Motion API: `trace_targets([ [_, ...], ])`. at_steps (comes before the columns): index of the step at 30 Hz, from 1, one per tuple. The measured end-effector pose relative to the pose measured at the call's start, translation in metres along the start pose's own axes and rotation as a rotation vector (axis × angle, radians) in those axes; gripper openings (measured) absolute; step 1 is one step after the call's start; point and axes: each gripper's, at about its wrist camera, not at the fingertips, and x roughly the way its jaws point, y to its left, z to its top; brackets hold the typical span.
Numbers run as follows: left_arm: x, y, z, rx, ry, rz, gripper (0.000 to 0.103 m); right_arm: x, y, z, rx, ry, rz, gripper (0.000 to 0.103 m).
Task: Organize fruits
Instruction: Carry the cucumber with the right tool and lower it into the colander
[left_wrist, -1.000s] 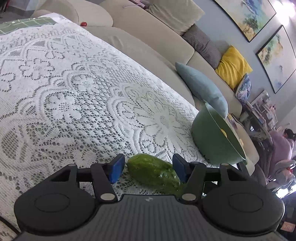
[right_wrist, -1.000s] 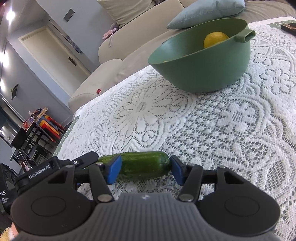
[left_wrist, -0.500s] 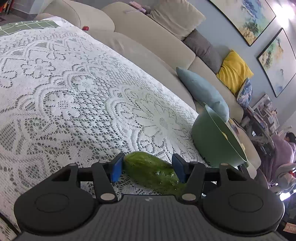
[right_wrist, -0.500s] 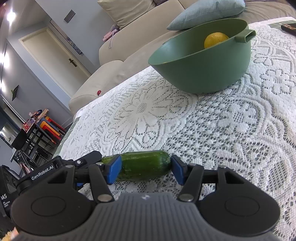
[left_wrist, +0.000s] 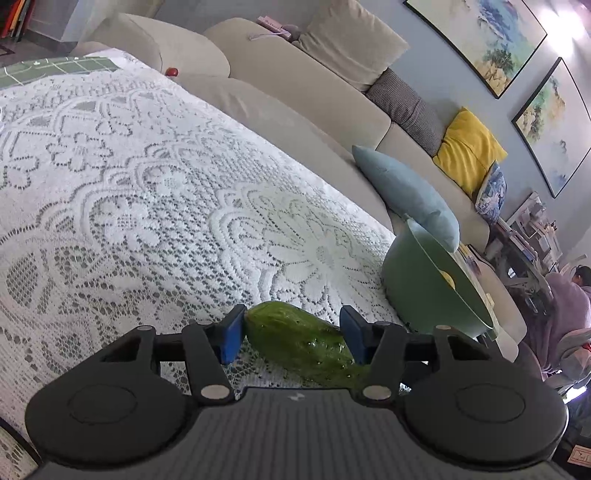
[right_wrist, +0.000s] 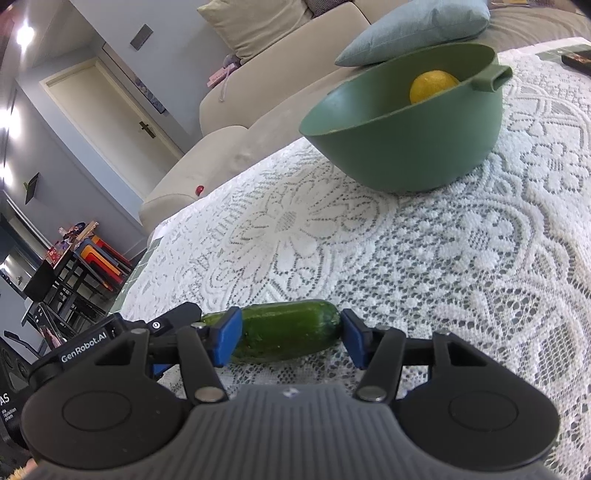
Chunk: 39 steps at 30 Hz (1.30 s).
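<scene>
Both tongs (left_wrist: 291, 334) (right_wrist: 291, 338) flank the cucumber (right_wrist: 284, 332).

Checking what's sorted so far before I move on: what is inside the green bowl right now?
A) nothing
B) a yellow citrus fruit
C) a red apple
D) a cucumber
B: the right wrist view shows a yellow citrus fruit lying inside the green bowl, while the cucumber lies on the lace tablecloth, in line with the gap between the right gripper fingers.

Black grippers, blue fingers (left_wrist: 232, 334), silver screws, "GenRobot.AI" marking.
</scene>
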Motion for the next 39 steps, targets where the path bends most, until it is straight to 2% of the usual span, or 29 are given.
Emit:
trace_targets([
  [8, -0.004, -0.012, 0.007, 0.018, -0.006, 0.018, 0.062, -0.005, 0.003, 0.006, 0.003, -0.010, 0.008, 0.054],
  [15, -0.006, -0.035, 0.018, 0.029, -0.019, 0.023, 0.062, -0.020, 0.007, 0.025, -0.006, -0.034, 0.016, 0.054],
  [28, 0.012, -0.093, 0.052, 0.038, -0.049, -0.011, 0.062, -0.051, 0.004, 0.085, -0.026, -0.116, 0.016, 0.054],
  [39, 0.062, -0.147, 0.076, 0.043, 0.001, -0.072, 0.062, -0.060, -0.030, 0.150, 0.040, -0.211, -0.033, 0.054],
])
